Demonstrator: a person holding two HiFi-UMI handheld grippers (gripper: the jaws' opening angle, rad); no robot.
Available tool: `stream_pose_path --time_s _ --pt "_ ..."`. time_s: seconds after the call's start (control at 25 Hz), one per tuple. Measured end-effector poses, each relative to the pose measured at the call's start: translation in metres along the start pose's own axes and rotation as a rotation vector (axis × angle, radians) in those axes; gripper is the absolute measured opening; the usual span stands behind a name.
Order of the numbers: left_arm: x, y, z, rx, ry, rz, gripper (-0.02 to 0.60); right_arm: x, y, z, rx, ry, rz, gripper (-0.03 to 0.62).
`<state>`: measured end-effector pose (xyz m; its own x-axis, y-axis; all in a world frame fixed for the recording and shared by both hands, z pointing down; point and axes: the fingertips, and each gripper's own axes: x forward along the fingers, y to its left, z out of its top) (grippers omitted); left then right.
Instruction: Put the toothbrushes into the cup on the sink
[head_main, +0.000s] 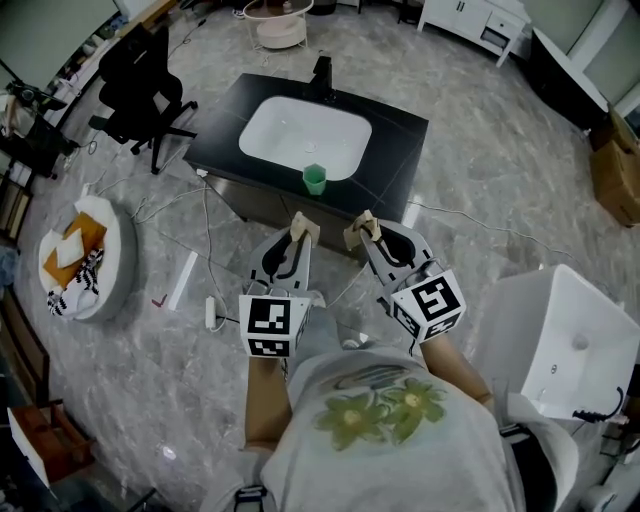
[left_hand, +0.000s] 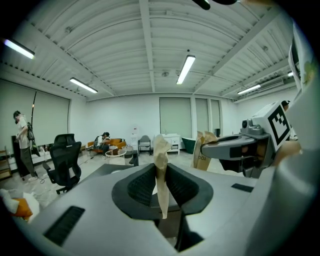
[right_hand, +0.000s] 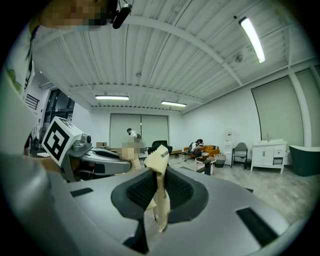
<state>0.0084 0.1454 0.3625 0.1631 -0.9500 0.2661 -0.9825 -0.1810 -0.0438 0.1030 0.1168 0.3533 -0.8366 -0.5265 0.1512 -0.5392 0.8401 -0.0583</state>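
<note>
A green cup (head_main: 314, 179) stands on the black sink counter (head_main: 405, 140), at the front rim of the white basin (head_main: 300, 135). My two grippers are held side by side above the floor, just short of the counter's front edge. The left gripper (head_main: 300, 229) is shut on a beige paper-wrapped toothbrush (left_hand: 161, 150) that sticks up between its pads. The right gripper (head_main: 365, 228) is shut on a second beige wrapped toothbrush (right_hand: 159, 167). In the left gripper view the right gripper (left_hand: 235, 146) shows alongside, and the right gripper view shows the left gripper (right_hand: 97, 161) beside it.
A black faucet (head_main: 321, 75) rises at the counter's back. A black office chair (head_main: 140, 85) stands left of the sink, with cables on the floor (head_main: 205, 215). A round white basket (head_main: 80, 260) lies at the left, a white fixture (head_main: 565, 340) at the right, a cardboard box (head_main: 615, 170) beyond it.
</note>
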Motion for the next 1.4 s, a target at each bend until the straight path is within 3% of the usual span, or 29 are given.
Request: stream_pose_path --time_s 0.56,1.4 --pt "0.085 0.107 0.024 -0.021 -0.01 -0.063 0.081 0.125 -0.049 0.039 -0.012 -0.022 -0.084 0.066" --pt "0.167 0.172 0.032 -0.021 -0.021 -0.19 0.08 0.215 -0.092 0.039 0.005 -0.009 -0.183 0.066"
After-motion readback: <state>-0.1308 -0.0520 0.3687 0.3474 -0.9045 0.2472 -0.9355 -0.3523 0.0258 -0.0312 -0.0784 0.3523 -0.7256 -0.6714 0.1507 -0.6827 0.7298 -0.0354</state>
